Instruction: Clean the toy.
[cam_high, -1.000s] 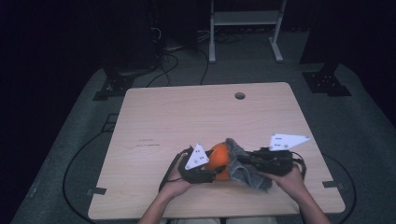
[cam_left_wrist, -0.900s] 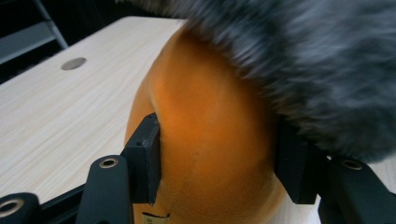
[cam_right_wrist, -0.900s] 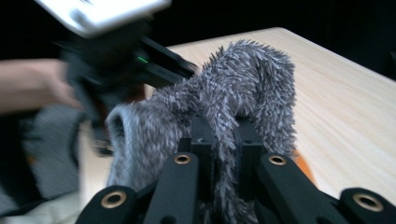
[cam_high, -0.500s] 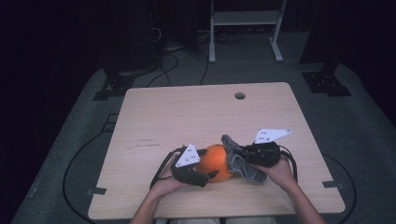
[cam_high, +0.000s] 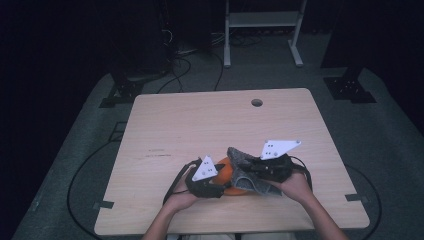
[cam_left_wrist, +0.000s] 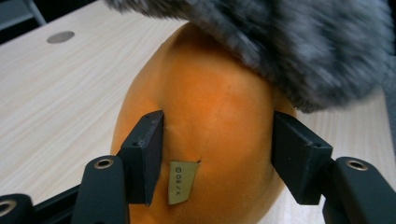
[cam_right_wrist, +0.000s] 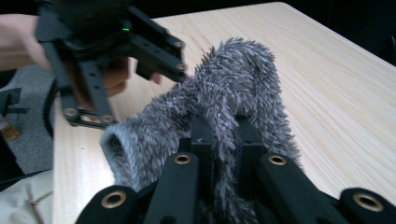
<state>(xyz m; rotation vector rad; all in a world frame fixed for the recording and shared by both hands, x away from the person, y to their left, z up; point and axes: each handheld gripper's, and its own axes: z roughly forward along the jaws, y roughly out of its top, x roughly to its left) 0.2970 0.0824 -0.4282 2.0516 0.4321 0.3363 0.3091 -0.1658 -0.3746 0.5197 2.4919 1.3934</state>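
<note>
An orange soft rounded thing with a small tag lies near the table's front edge. A grey fuzzy cloth is draped over its right side. My left gripper has just been closing, and its pads now press on the two flanks of the orange thing, with the grey cloth hanging over the top. My right gripper is shut on a fold of the grey cloth, which arches up ahead of its jaws. In the high view the right gripper comes in from the right and the left gripper from the left.
The wooden table has a round cable hole near its far edge. Both hands work close to the front edge. Behind the table stand a white metal frame and cables on the dark floor.
My right gripper has moved left with the grey cloth, drawing it further over the orange thing. My left hand has stayed nearly where it was.
</note>
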